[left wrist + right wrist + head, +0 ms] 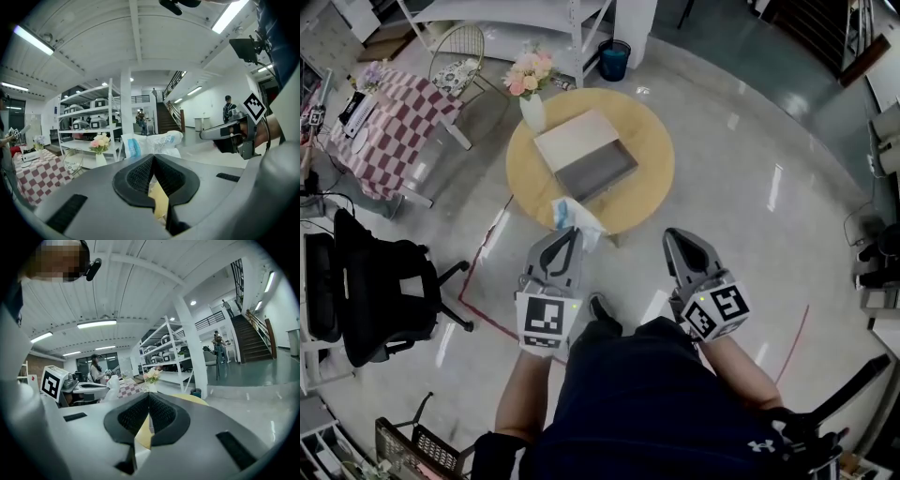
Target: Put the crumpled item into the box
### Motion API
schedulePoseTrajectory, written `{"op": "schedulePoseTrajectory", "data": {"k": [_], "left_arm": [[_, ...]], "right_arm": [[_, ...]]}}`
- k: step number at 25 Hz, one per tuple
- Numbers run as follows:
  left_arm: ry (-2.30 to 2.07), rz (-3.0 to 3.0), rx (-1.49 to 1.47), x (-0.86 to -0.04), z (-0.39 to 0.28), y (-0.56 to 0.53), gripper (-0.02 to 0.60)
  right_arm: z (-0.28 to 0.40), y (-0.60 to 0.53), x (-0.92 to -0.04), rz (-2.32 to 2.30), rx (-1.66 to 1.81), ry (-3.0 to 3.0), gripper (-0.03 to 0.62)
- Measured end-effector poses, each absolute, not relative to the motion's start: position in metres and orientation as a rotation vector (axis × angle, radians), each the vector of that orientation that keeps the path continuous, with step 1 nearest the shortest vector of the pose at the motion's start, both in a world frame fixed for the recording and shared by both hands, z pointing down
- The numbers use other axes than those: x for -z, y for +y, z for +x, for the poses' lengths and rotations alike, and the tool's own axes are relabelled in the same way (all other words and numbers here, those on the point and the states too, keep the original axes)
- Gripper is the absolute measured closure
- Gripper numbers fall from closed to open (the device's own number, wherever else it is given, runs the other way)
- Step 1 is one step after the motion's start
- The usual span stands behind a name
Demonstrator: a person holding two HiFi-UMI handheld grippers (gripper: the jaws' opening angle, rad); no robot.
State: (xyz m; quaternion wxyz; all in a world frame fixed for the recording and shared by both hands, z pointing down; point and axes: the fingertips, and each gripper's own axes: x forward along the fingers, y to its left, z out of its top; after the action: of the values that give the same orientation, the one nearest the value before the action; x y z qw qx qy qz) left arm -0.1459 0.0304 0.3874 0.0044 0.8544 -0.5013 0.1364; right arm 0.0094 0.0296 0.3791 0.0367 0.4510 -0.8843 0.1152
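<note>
The crumpled item (pixel 577 217), a white and blue plastic wrapper, sticks out from the tips of my left gripper (pixel 571 232), which is shut on it just off the near edge of the round table. In the left gripper view the crumpled item (pixel 152 143) bulges beyond the closed left gripper (pixel 153 157). The box (pixel 586 155) lies open on the wooden table (pixel 647 187), its grey inside showing. My right gripper (pixel 673 234) hangs beside the left one, shut and empty. The right gripper (pixel 148 394) points toward the table (pixel 192 399).
A vase of flowers (pixel 530 86) stands at the table's far left edge. A black office chair (pixel 366 291) is at the left, a checkered table (pixel 380 112) and a wire chair (pixel 455 61) behind it. A blue bin (pixel 614 58) sits beyond the table.
</note>
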Motion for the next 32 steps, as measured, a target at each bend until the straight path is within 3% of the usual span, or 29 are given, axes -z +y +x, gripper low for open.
{"op": "schedulePoseTrajectory", "data": {"k": [16,32], "left_arm": [[-1.556,2.673,-0.476,-0.397,-0.155,-0.036,0.565],[-1.494,2.527,-0.915,-0.46,-0.11,-0.131,0.565]], "right_arm": [[0.012,-0.049,-0.364,1.431,-0.255,-2.728,0.592],[0.062,-0.162,-0.369,1.288,-0.326,-2.833,0.591]]}}
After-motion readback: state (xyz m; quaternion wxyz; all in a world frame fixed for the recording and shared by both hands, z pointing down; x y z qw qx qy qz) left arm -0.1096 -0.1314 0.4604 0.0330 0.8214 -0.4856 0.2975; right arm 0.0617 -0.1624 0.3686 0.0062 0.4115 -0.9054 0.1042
